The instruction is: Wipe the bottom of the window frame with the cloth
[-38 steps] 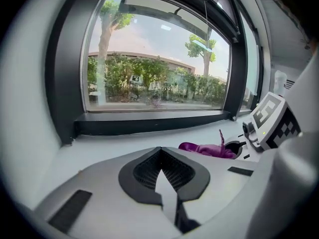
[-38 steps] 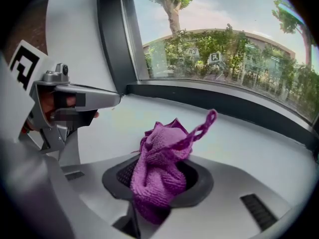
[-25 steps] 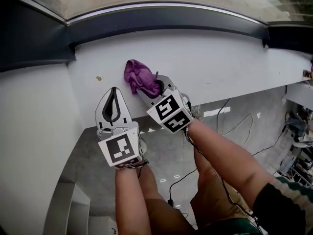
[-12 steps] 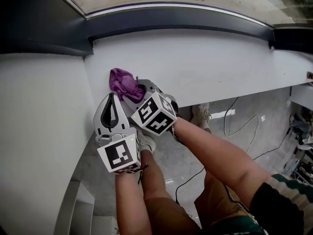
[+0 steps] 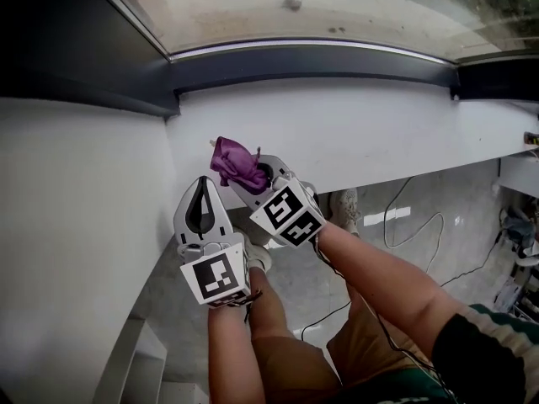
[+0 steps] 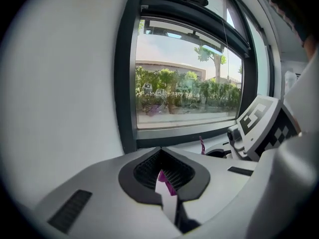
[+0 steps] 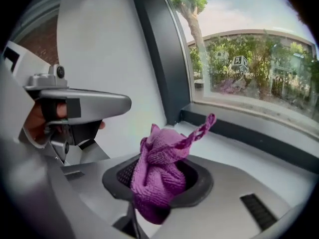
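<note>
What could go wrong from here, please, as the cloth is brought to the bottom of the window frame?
1. The cloth is bunched into a ball in the right tool, so it may touch only a narrow strip.
2. It sits over the white sill, short of the dark frame rail; wiping here would likely clean the wrong surface.
3. The shut left tool lies close beside it; they might knock together.

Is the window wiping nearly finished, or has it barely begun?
Done: the purple cloth is gripped in the right tongs. In hand: it hangs over the white ledge, short of the dark bottom frame. Left: wiping that frame; no wiped streak shows. The left tongs are shut, empty.
</note>
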Tool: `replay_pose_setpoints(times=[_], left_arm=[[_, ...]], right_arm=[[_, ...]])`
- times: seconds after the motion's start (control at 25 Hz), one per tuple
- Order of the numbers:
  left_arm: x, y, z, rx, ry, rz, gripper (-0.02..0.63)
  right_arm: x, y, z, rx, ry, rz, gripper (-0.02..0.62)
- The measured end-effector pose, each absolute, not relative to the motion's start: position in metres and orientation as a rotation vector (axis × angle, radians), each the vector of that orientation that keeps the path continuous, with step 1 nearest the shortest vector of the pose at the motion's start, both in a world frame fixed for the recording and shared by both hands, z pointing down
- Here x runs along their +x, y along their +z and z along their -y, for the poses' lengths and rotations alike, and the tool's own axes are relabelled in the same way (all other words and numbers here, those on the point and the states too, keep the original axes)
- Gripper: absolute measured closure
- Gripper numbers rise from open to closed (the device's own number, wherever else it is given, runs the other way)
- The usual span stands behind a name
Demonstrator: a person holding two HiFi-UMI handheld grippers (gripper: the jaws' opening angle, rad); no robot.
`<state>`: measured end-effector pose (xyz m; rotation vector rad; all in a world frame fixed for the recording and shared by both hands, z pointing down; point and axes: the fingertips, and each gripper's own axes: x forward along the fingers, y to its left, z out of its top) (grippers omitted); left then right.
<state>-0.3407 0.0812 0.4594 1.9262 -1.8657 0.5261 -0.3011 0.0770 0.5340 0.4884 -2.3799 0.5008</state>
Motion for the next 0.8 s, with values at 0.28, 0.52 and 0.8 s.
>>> replay_pose_setpoints(times=[0.28,0.52,0.8], left_arm=[[-0.303,0.345,-0.061,2.019,0.430,1.913,0.602],[-0.276,0.230,-0.051,2.153,0.387,1.946,0.603],[-0.261,0.123,-0.037,2.197,0.318,2.000,0.603]], right_arm=[[-0.256,0.405,-0.054,0.579,0.417,2.473,0.453],[-0.212,0.280,-0.059,0.654,0.306,2.543,0.453],[-0.180,0.167,-0.048,0.756,0.232,2.625,0.453]])
